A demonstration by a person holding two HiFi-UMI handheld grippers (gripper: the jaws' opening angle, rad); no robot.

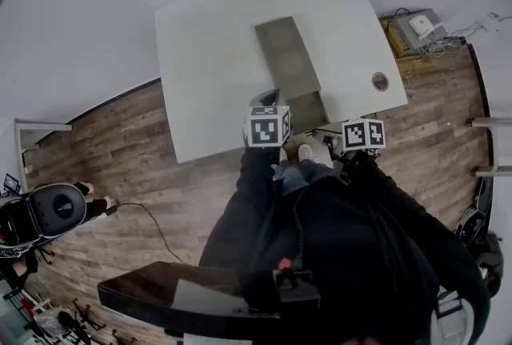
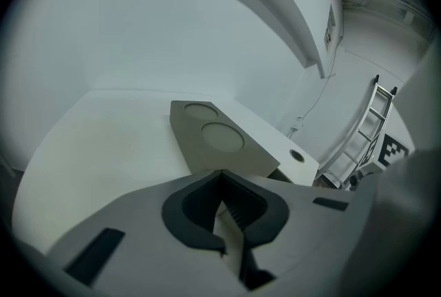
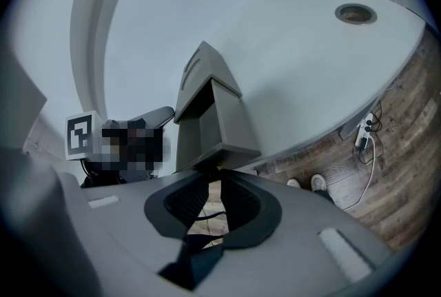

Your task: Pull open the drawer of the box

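A grey-olive box [image 1: 285,54] lies lengthwise on the white table [image 1: 208,55], with two round marks on its top [image 2: 222,137]. Its drawer [image 1: 309,110] stands pulled out toward the table's near edge and shows as an empty open tray [image 3: 207,127]. My left gripper [image 2: 220,177] is shut, its tips against the box's near end just left of the drawer; its marker cube [image 1: 267,126] hangs over the table edge. My right gripper [image 3: 209,177] comes in from the right, below its marker cube [image 1: 364,134]. Its jaws are closed on the drawer's front lip [image 3: 224,151].
A round cable hole [image 1: 380,81] sits near the table's right corner. Wooden floor [image 1: 144,167] surrounds the table, with cables and a power strip [image 3: 365,127] on the right. A ladder [image 2: 372,120] stands beyond the table. The person's shoes [image 3: 310,182] are under the near edge.
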